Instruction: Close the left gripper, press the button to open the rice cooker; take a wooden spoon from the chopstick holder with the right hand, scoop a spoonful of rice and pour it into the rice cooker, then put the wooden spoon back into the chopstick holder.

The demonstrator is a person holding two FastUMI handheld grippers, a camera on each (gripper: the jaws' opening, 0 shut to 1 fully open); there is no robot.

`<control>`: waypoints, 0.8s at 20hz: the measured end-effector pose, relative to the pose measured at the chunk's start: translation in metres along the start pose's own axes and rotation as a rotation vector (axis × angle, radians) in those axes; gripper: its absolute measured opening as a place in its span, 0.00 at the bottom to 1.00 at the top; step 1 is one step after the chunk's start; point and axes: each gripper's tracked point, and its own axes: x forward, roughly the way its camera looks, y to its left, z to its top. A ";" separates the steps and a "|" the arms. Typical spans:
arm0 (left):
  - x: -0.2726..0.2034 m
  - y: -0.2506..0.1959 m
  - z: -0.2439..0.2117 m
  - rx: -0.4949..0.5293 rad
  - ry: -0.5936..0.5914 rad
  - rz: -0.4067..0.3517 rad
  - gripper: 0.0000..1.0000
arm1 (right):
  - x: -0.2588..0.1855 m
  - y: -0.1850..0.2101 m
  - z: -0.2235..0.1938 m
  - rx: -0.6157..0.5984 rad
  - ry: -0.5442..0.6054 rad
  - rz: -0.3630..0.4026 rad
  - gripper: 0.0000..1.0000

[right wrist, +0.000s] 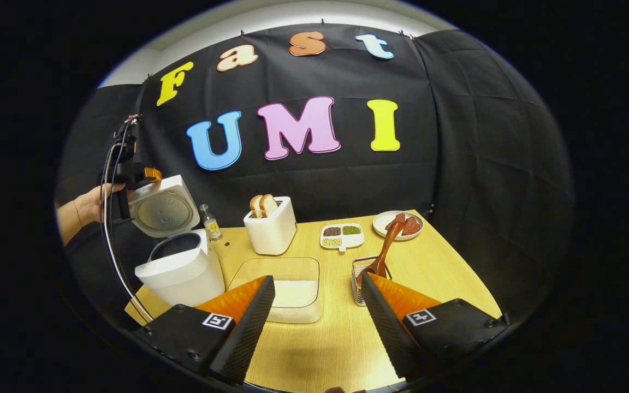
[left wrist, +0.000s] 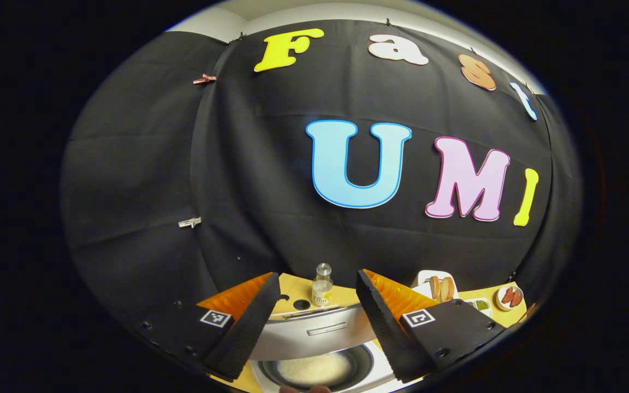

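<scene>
In the right gripper view the white rice cooker (right wrist: 181,267) stands at the table's left with its lid (right wrist: 161,207) raised. A wooden spoon (right wrist: 384,248) leans in the wire chopstick holder (right wrist: 359,286), just beyond my right finger. A clear box of rice (right wrist: 292,292) lies between the fingers of my right gripper (right wrist: 317,279), which is open and empty. A hand (right wrist: 82,204) holds my left gripper (right wrist: 134,176) up beside the lid. In the left gripper view my left gripper (left wrist: 319,274) is open over the cooker lid (left wrist: 314,327) and the dark pot (left wrist: 358,363), with white rice (left wrist: 314,368) inside.
A toaster (right wrist: 271,226) with bread stands at the back middle. Beside it are a small bottle (right wrist: 211,221), a divided dish (right wrist: 342,236) and a plate of red food (right wrist: 399,224). A cable (right wrist: 110,229) hangs from the left gripper. The table (right wrist: 445,273) ends at the right.
</scene>
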 end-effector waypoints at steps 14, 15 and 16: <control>-0.048 -0.024 -0.128 0.003 0.154 -0.001 1.00 | -0.009 -0.013 -0.013 -0.009 0.020 -0.004 0.99; -0.049 -0.026 -0.135 0.010 0.156 -0.001 1.00 | -0.009 -0.012 -0.013 -0.011 0.019 -0.004 0.99; -0.050 -0.027 -0.143 0.017 0.166 0.001 1.00 | -0.008 -0.012 -0.012 -0.011 0.019 -0.003 0.99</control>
